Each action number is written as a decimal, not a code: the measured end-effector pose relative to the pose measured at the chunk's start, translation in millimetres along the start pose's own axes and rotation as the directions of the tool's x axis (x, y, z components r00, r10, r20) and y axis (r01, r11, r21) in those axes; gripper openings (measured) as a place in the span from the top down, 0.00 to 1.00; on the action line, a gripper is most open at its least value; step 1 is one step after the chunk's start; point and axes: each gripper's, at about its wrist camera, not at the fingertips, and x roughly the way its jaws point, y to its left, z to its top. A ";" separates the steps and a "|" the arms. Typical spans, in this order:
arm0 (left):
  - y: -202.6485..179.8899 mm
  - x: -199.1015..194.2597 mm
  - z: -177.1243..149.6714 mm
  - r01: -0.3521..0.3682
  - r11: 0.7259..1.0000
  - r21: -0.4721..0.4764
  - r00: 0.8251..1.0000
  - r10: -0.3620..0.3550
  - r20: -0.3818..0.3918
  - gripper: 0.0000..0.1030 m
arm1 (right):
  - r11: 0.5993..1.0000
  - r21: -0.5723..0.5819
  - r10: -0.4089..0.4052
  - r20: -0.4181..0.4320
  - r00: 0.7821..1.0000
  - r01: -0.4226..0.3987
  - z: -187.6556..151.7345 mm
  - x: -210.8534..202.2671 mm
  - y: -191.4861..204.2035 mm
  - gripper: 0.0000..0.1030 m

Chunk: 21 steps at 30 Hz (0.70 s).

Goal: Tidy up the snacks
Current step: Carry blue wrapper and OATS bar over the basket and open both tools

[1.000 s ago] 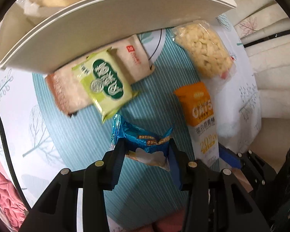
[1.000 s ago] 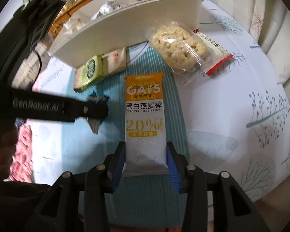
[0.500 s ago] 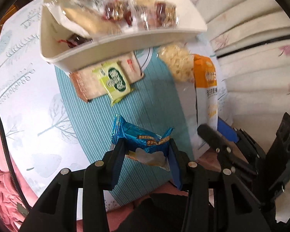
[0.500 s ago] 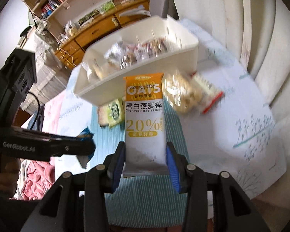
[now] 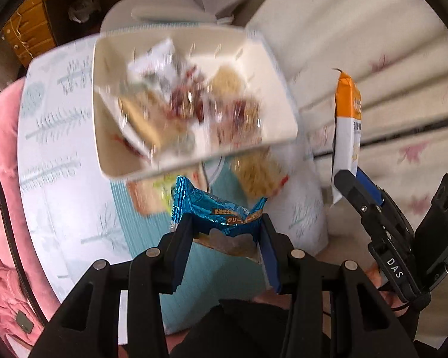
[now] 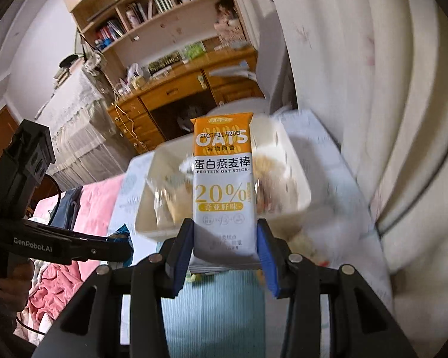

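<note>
A: Layout? Biggest first.
B: Table (image 5: 44, 137) with a leaf-print cloth, teal striped mat (image 5: 212, 271) on it. White bin (image 5: 194, 161) sits at the mat's far end, already part-filled with wrapped snacks. Loose packets lie on the mat against its near wall, blurred.
A: Grippers?
B: Left gripper (image 5: 225, 238) is clamped on a blue snack packet (image 5: 215, 208). Right gripper (image 6: 224, 238) is clamped on the oat stick (image 6: 222, 179), pads on its lower end, long axis running straight out along the fingers, orange top farthest away.
A: Bin relative to each?
B: Ahead and below for both. In the left view the bin's open top sits just past the blue packet's top edge. In the right view the oat stick overlaps the bin's middle, so it looks lined up over the opening.
A: Which is nearer?
B: Can't tell, both views are motion-blurred. My read: either can drop straight in. The stick goes in end-first unless tipped flat.
</note>
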 end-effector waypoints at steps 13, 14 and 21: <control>-1.2 -10.4 65.1 -0.029 0.992 -0.124 0.971 0.058 0.232 0.56 | 0.998 -0.046 0.050 -0.021 0.999 -0.051 69.9 38.1 -21.9 0.59; 0.6 -9.3 67.7 -0.032 0.989 -0.144 0.967 0.067 0.246 0.48 | 0.998 -0.043 0.052 -0.027 0.998 -0.053 71.1 41.9 -23.5 0.58; 7.5 5.2 65.4 -0.051 0.969 -0.243 0.962 0.113 0.249 0.30 | 0.995 -0.057 0.076 -0.152 0.985 -0.085 72.0 76.4 -33.5 0.25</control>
